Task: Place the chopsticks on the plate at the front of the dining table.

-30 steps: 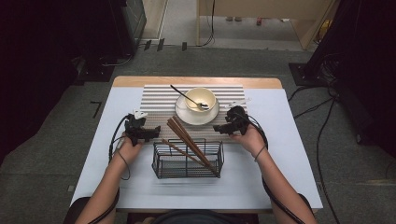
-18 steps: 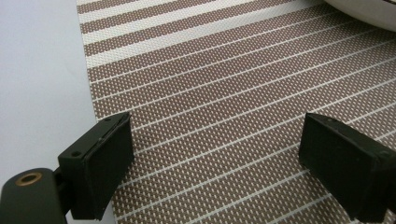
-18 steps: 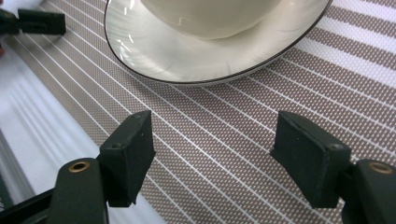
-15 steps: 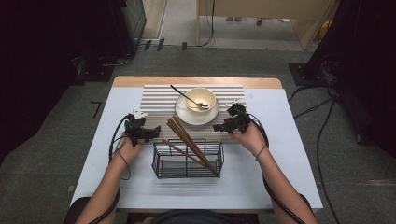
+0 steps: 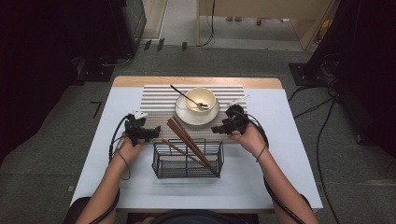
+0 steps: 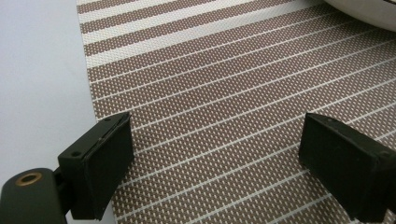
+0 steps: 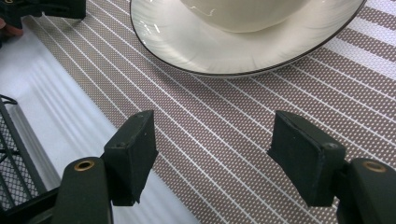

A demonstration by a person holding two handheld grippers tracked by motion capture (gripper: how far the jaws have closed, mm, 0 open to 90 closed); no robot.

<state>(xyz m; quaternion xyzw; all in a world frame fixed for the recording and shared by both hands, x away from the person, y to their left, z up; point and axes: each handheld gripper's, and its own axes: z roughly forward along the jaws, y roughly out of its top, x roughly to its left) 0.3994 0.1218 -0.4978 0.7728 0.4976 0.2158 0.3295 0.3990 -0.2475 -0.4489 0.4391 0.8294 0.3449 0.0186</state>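
Slightly narrowed since the earlier frame, the right hand-held gripper (image 5: 218,129) stands open and empty just beside the saucer (image 7: 196,51); left hand-held gripper (image 5: 156,134) likewise; chopsticks (image 5: 187,142) between them, ungrasped.

A lab is suggested by a staged tabletop (image 5: 289,154) ringed with floor cables (image 5: 327,116) (dark equipment (image 5: 60,51) alongside).

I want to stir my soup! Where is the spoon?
In the high view, the spoon rests in the cream bowl on its saucer, on the striped mat at the table's far middle, its handle pointing up-left.
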